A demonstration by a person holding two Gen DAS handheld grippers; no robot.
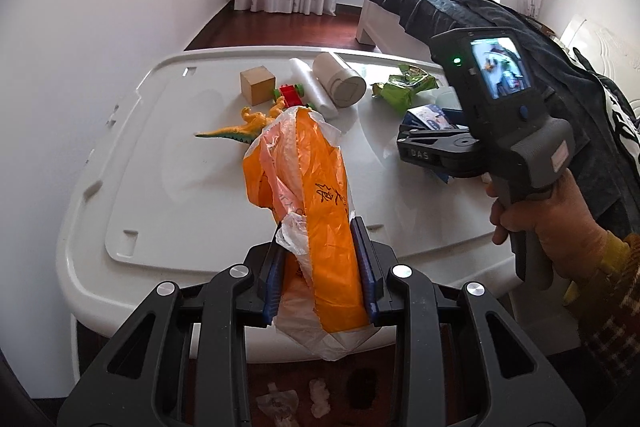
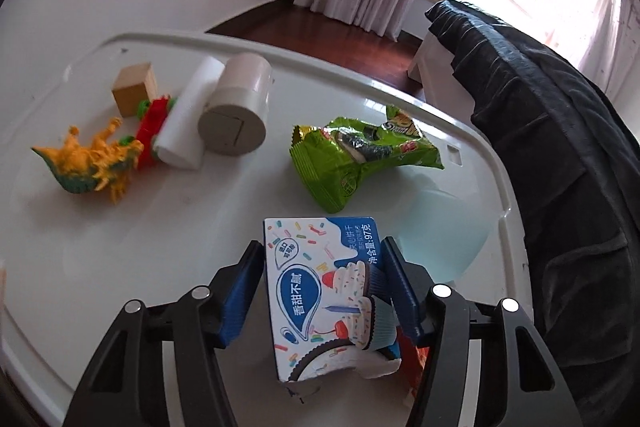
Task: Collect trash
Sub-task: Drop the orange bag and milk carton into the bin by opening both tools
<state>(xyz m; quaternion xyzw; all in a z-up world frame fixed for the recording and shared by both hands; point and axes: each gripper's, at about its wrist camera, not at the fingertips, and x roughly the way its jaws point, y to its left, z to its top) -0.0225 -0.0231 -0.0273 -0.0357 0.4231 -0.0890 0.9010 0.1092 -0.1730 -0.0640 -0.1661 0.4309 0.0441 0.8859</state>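
My left gripper (image 1: 320, 231) is shut on an orange and clear plastic bag (image 1: 308, 179) and holds it over the near edge of the white table (image 1: 168, 163). My right gripper (image 2: 322, 247) is shut on a blue and white biscuit box (image 2: 320, 287) just above the table; the box also shows in the left wrist view (image 1: 430, 119), beside the right gripper (image 1: 408, 143). A green snack wrapper (image 2: 352, 159) lies on the table beyond the box, and it shows in the left wrist view (image 1: 404, 87) too.
A wooden block (image 2: 134, 89), a red and green toy (image 2: 152, 127), a yellow dinosaur (image 2: 92, 163), a white roll (image 2: 188, 115) and a beige canister (image 2: 240, 107) lie at the back left. A pale blue lid (image 2: 444, 239) lies right. Dark cloth (image 2: 560, 147) covers the bed. Crumpled tissues (image 1: 296, 399) lie on the floor.
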